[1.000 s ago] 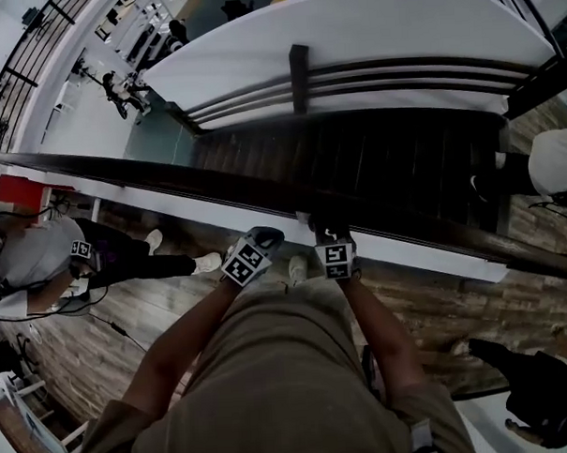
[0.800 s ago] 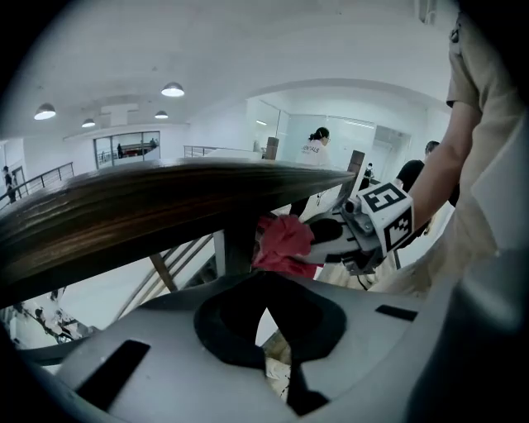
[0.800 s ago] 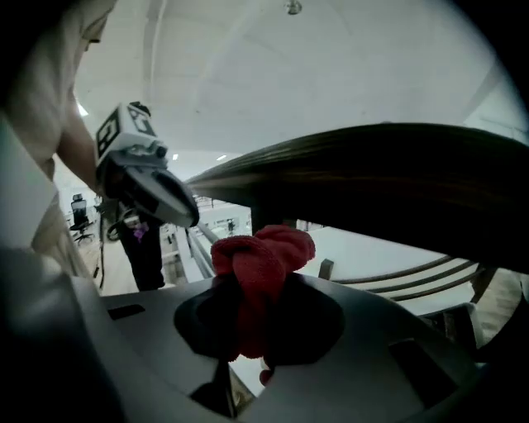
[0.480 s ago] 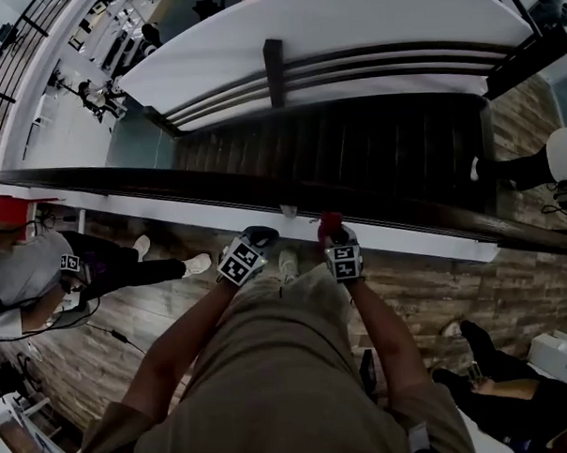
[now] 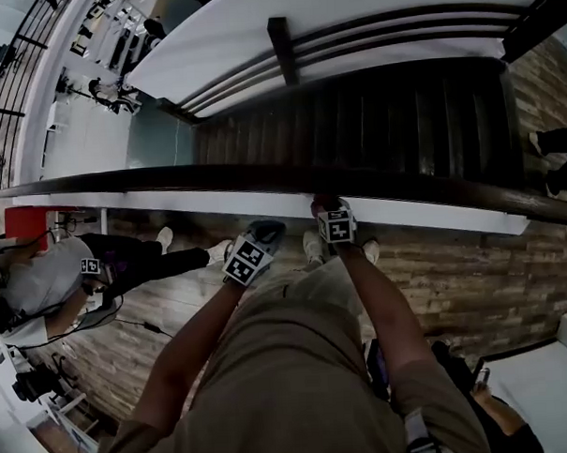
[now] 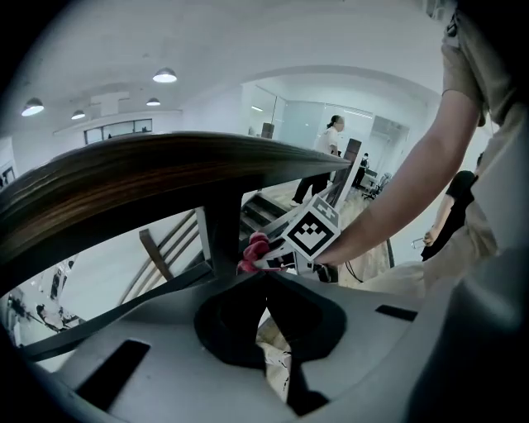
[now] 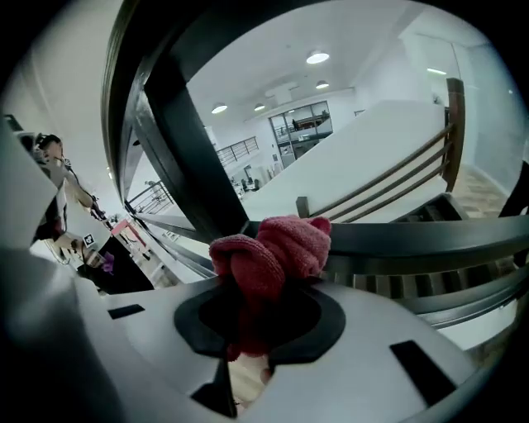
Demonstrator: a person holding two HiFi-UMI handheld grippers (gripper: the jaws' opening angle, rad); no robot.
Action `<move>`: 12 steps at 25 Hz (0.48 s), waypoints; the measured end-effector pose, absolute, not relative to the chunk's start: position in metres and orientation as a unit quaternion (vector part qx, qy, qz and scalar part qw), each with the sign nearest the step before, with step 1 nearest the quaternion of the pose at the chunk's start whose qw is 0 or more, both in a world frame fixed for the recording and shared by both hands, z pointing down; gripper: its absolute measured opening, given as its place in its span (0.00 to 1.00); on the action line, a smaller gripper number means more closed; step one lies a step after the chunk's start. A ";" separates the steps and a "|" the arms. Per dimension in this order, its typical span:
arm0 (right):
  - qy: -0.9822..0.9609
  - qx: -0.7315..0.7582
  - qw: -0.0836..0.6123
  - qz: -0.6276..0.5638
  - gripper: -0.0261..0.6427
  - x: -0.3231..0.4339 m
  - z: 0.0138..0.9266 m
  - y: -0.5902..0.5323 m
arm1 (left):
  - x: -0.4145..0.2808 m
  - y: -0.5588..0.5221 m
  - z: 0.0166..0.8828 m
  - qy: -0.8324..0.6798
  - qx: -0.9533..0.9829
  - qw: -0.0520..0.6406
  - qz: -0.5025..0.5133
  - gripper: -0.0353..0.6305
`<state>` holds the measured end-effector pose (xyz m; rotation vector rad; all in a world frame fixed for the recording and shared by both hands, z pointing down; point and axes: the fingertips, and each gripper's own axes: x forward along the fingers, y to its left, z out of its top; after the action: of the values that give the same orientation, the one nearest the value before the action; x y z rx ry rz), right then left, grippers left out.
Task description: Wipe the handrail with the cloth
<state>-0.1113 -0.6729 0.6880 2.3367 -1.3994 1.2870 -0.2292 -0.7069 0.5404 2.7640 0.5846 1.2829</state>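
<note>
cloth [image 7: 273,252] sits wadded in the clamped right gripper [image 5: 330,214] at the handrail [image 5: 169,179], left gripper [image 5: 255,252] closed on nothing; so bunched, it could snag the post [image 7: 190,165] and pull free.

Handrail [image 5: 216,180] across the middle, staircase [image 5: 382,113] beyond. At the rail's near side, right gripper [image 5: 327,208], cloth [image 7: 273,248] between its jaws. Just left and nearer the body, left gripper [image 5: 263,235]. Far left, on the floor [image 5: 473,278], a crouching person [image 5: 42,278].
</note>
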 end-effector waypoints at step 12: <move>-0.476 0.756 0.018 0.449 0.17 -0.115 0.693 -0.685 | -0.220 -0.694 0.552 0.175 0.890 0.029 0.419 0.08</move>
<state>-0.1147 -0.6850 0.6928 2.3495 -1.4780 1.3951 -0.2200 -0.6942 0.5517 2.7467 0.5403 1.2927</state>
